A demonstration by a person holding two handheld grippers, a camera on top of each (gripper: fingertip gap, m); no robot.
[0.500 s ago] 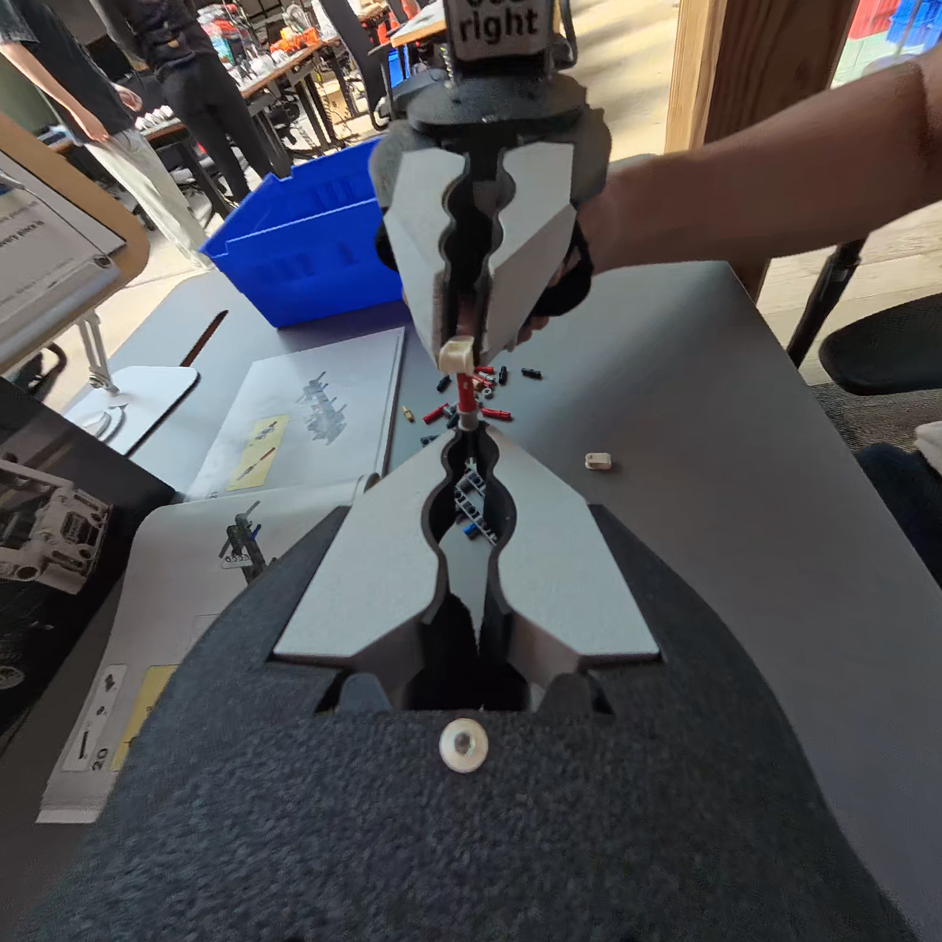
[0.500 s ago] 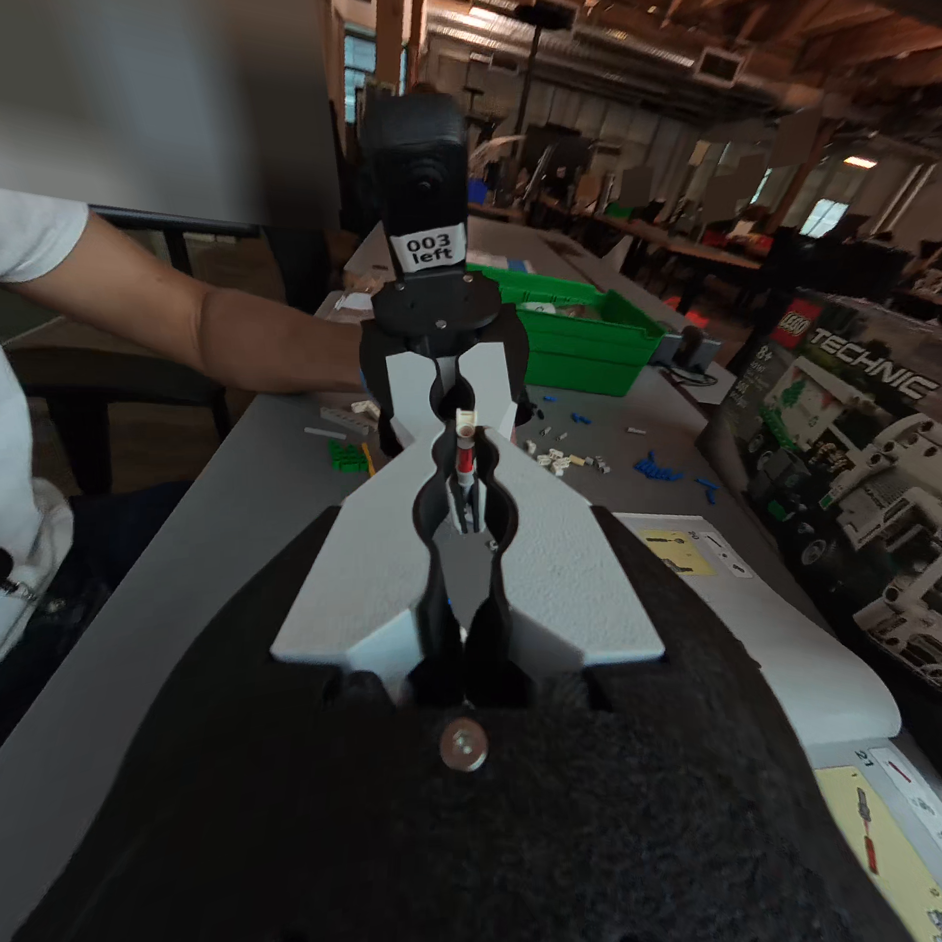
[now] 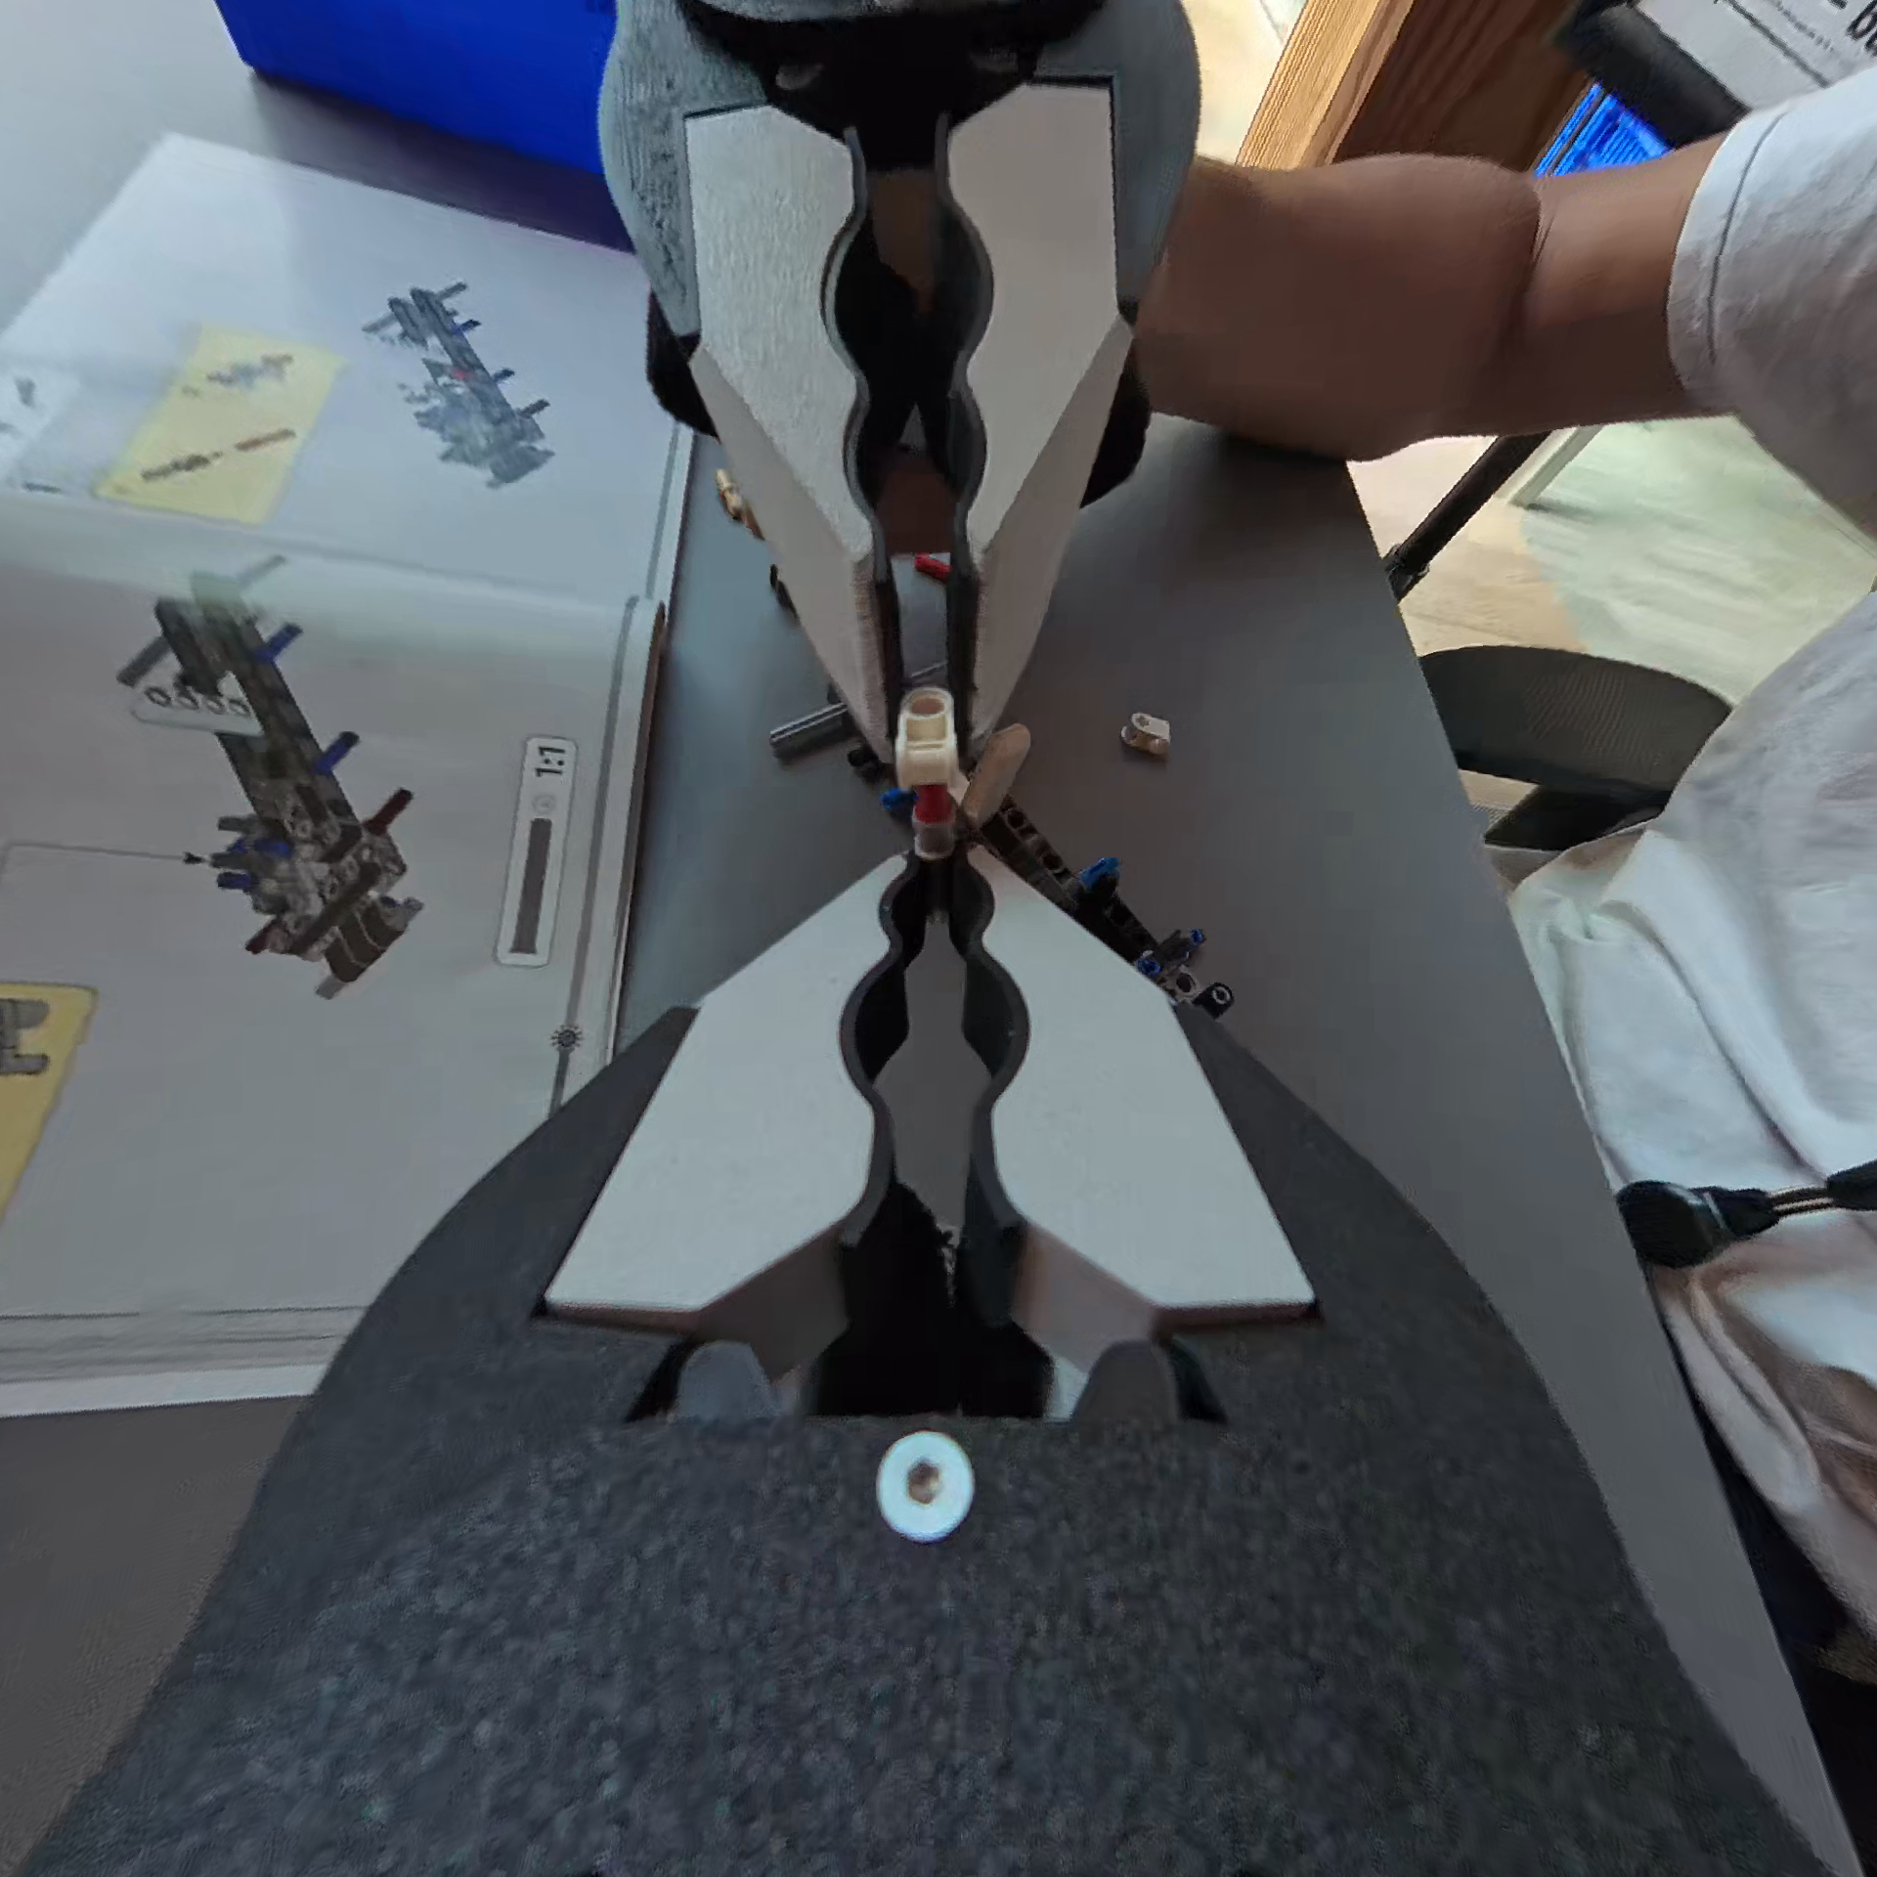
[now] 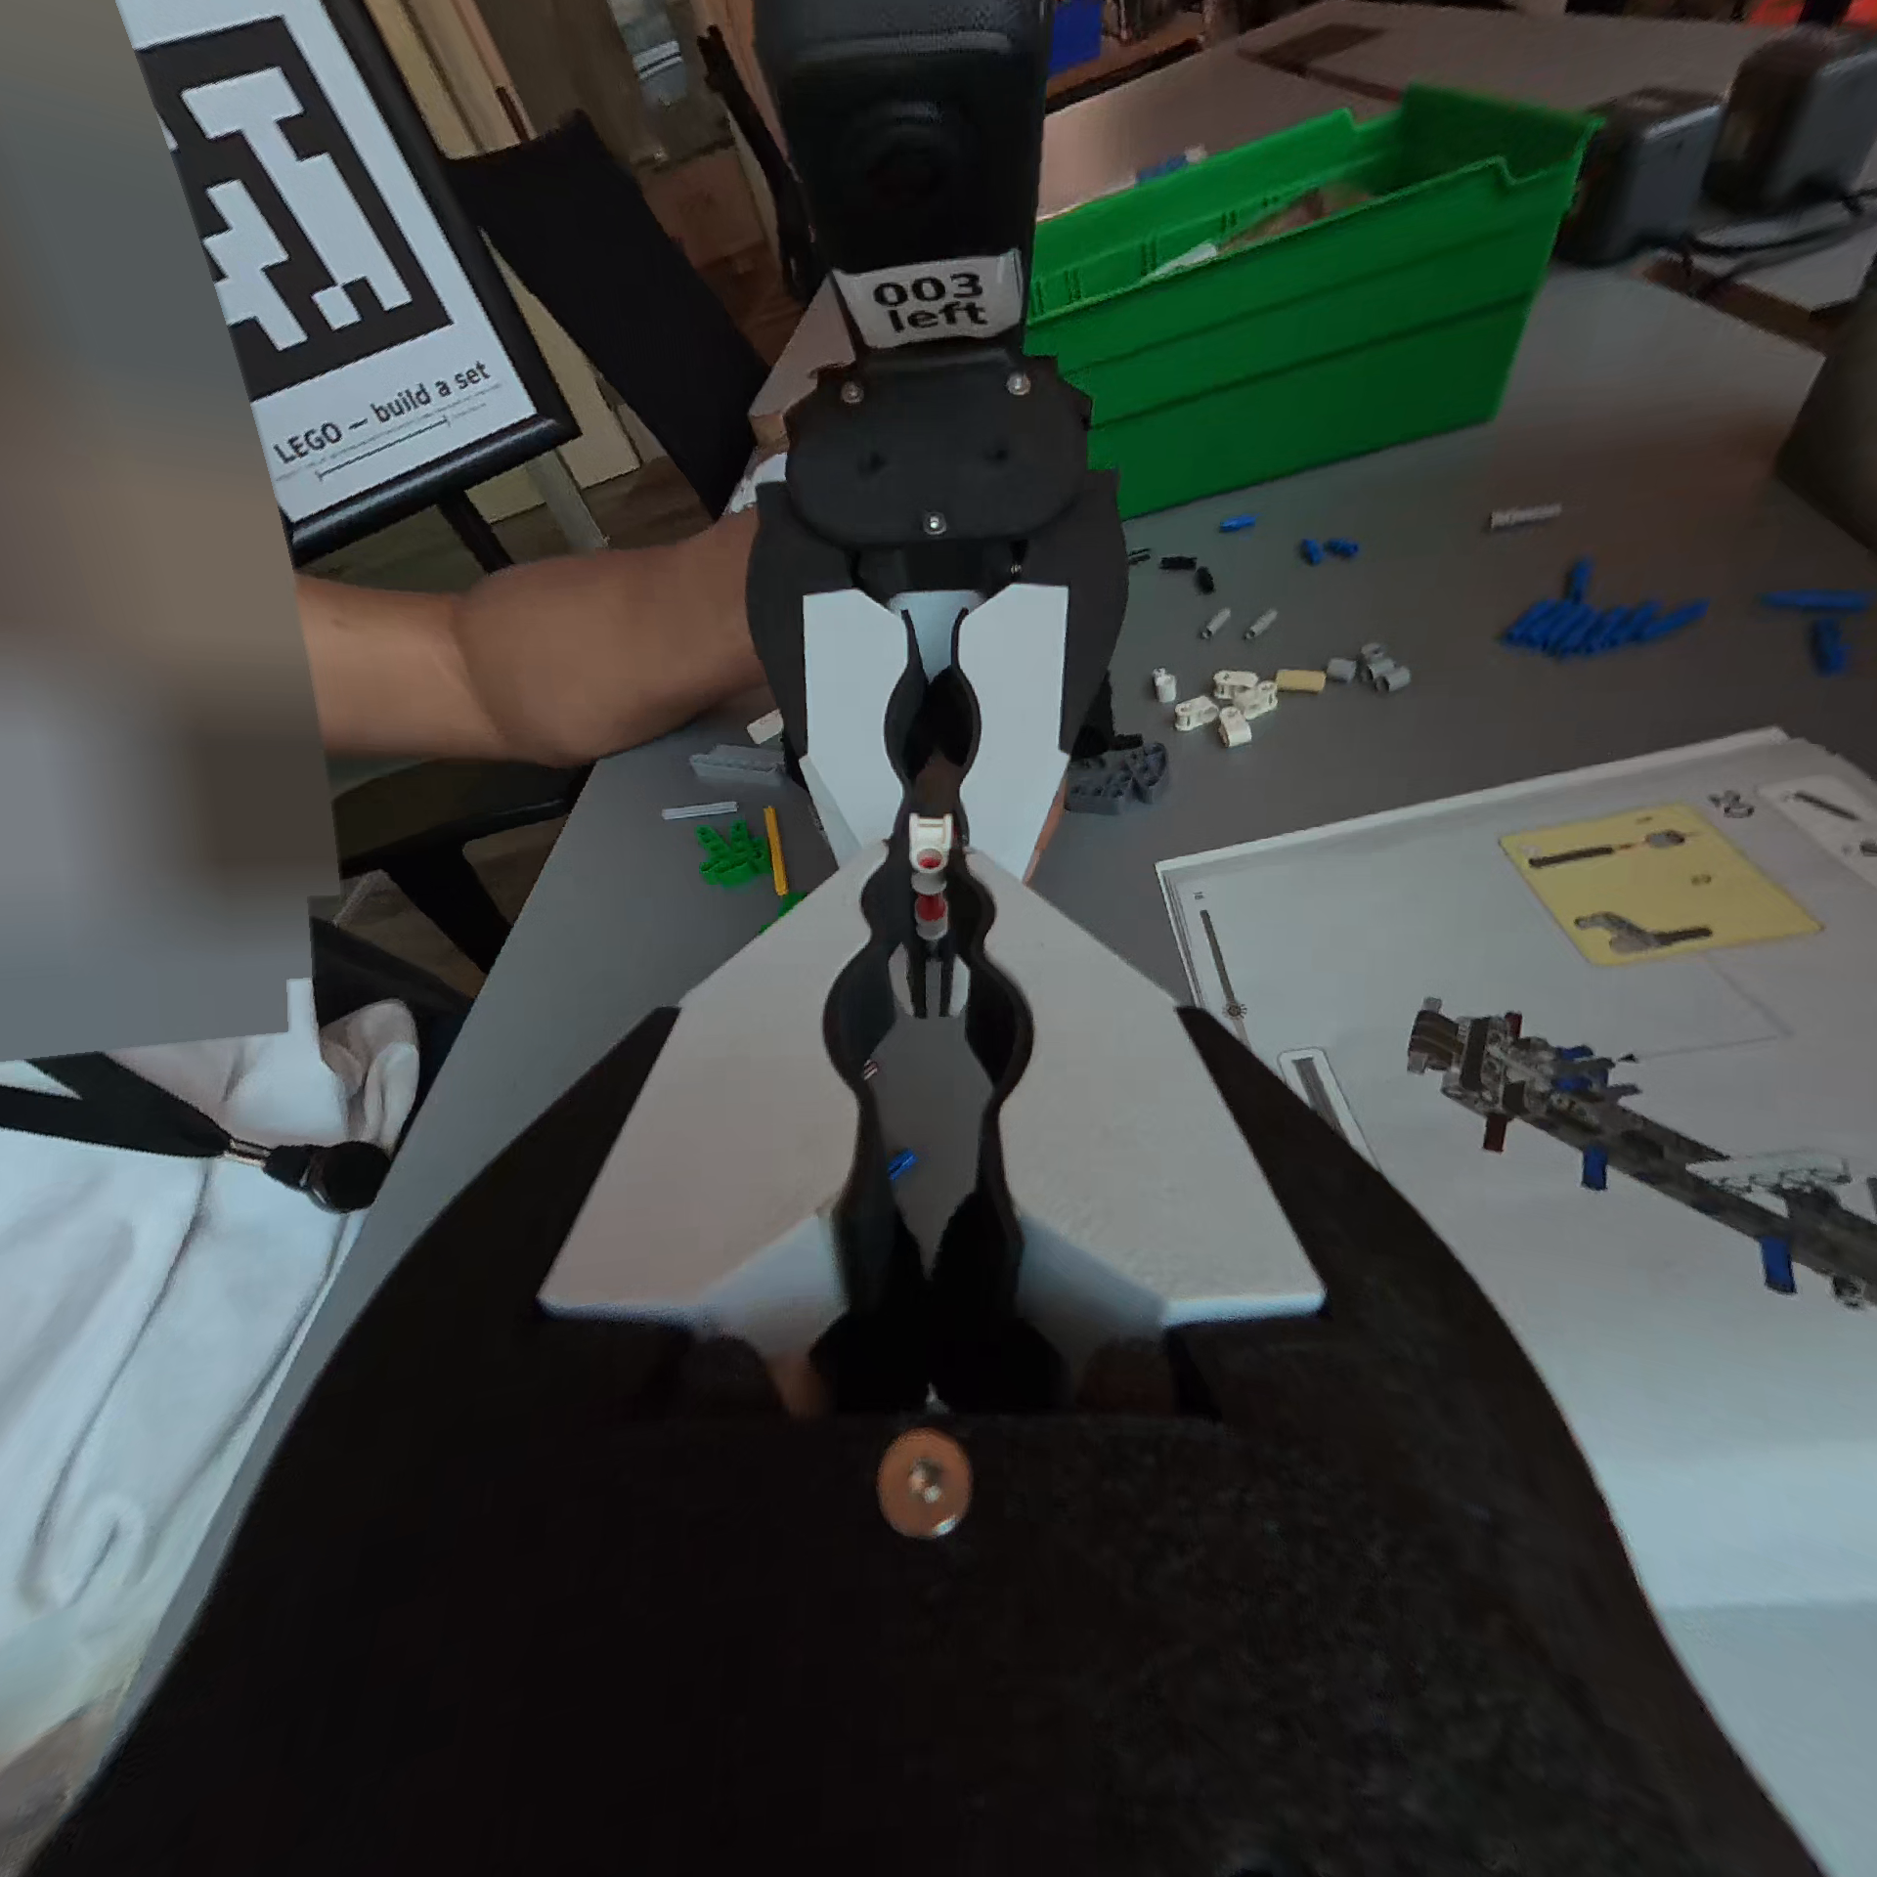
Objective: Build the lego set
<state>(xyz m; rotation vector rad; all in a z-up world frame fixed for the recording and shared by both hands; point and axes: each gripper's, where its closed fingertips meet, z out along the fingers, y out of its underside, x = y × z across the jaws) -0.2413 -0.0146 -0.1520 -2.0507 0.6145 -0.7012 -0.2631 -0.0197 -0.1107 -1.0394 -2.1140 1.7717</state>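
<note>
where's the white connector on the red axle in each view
Left wrist view: white connector sits centre, just above the left gripper.
Right wrist view: white connector sits centre, just above mid-height.
Shared landmark: the open instruction booklet.

Two claws meet tip to tip above the surface, parts spread all around

We see the left claw facing the right claw with a small pin assembly between their tips; under them lies a long beam, the open booklet to its left and a lone connector to its right, while in the right wrist view a bin stands behind loose pieces on the surface
</note>
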